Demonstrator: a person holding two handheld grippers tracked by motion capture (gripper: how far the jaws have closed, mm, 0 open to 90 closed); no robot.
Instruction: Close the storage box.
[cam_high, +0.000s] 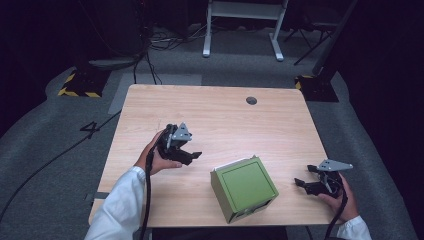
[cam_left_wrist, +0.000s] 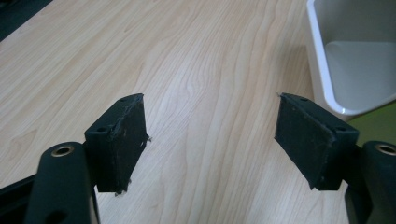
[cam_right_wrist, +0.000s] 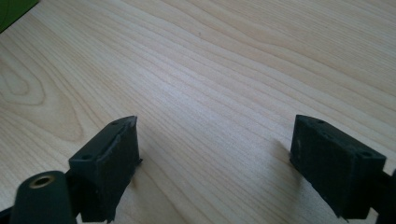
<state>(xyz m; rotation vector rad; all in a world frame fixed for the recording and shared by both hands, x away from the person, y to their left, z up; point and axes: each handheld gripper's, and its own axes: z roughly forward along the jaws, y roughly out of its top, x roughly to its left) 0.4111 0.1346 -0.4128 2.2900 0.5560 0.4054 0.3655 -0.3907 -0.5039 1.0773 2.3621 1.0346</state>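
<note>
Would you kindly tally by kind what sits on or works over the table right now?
Green box with white interior: 1
Handheld grippers, left gripper and right gripper, both open and empty: 2
Round grey grommet in the table: 1
Total: 4

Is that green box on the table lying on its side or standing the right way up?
On its side: the green box has its opening facing sideways, and the left gripper view looks into its empty white inside.

Pale wood-grain worktop (cam_high: 215, 115) at centre frame, on grey carpet (cam_high: 45, 145). Dark, dim surroundings; white table frame (cam_high: 243, 25) at top centre. Yellow-black striped bases (cam_high: 80, 82) at upper left and right, black cables (cam_high: 150, 55) trailing across floor.
</note>
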